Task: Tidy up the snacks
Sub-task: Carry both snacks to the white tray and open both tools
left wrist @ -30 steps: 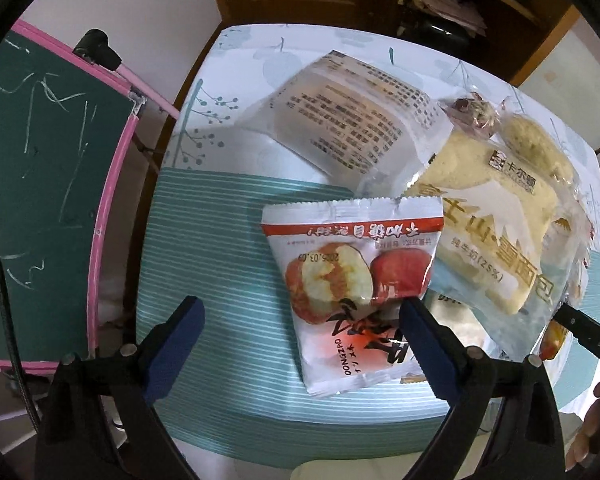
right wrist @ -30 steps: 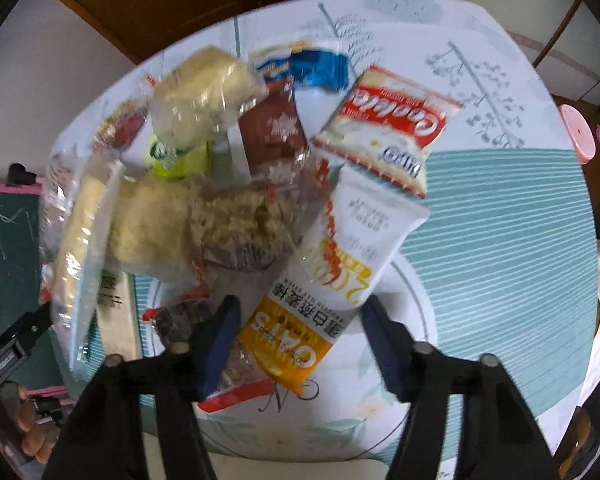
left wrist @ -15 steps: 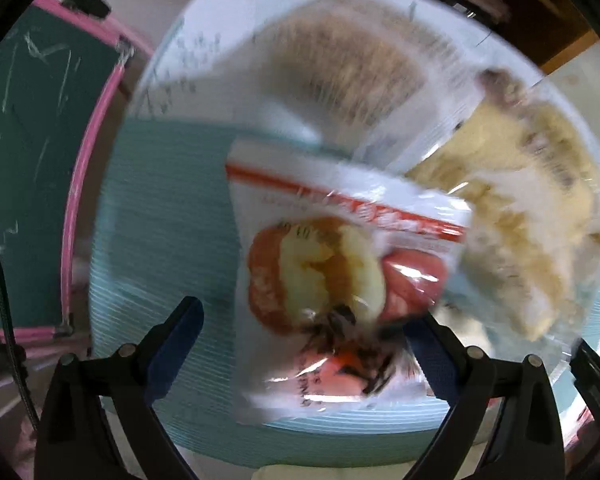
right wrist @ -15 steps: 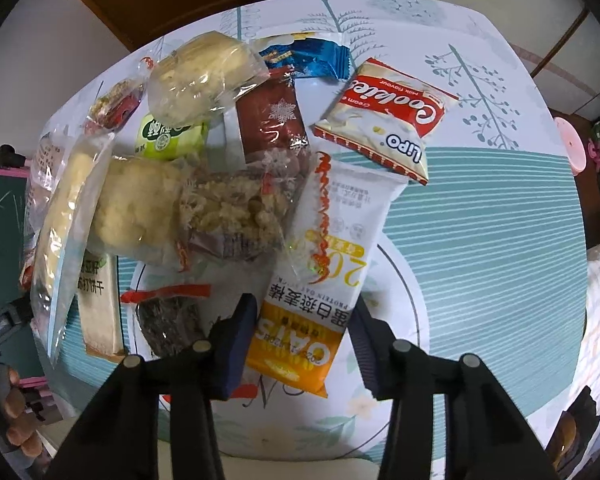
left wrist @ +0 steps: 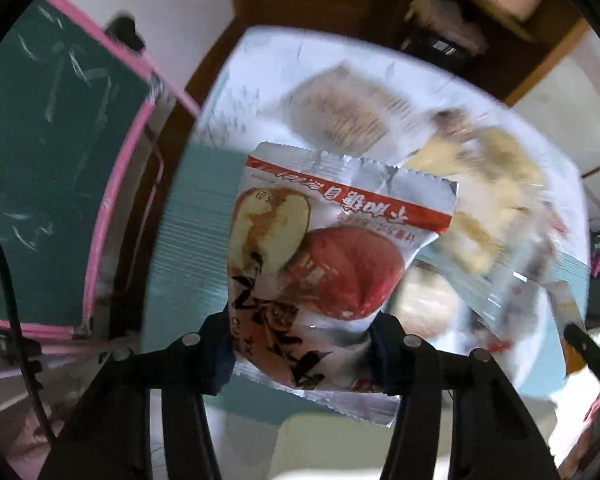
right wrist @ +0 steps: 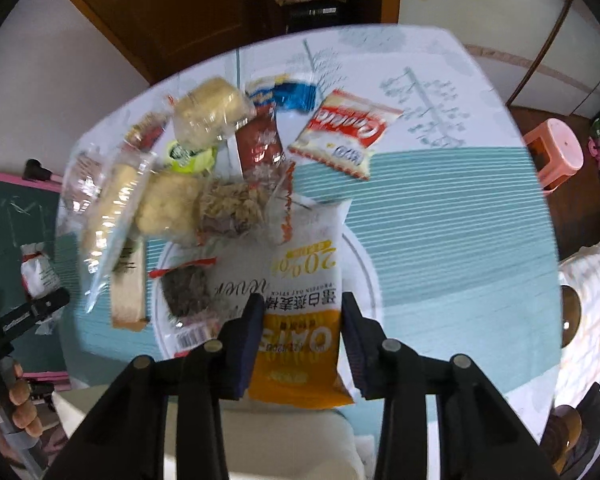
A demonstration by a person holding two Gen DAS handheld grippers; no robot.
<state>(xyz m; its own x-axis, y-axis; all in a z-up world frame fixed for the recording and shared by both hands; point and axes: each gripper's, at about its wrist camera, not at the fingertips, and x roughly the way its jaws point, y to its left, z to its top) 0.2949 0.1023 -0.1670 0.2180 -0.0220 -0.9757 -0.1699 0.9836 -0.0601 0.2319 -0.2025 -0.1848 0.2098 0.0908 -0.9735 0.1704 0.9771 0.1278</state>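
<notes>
Tabletop [right wrist: 440, 240]: I see a teal-striped cloth with a heap of snacks at its left side and a Cookie bag [right wrist: 346, 134] lying apart, further back.
Snack heap [right wrist: 172, 196]: bread and clear-wrapped pieces overlap; in the blurred left wrist view I cannot tell them apart.
Apple chips packet [left wrist: 324, 264]: lifted off the tabletop, lower end pinched in my left gripper [left wrist: 302, 350], whose jaws have just closed on it.
Oats bar pack [right wrist: 304, 320]: orange end clamped in my right gripper [right wrist: 302, 346], jaws just narrowed onto it.
</notes>
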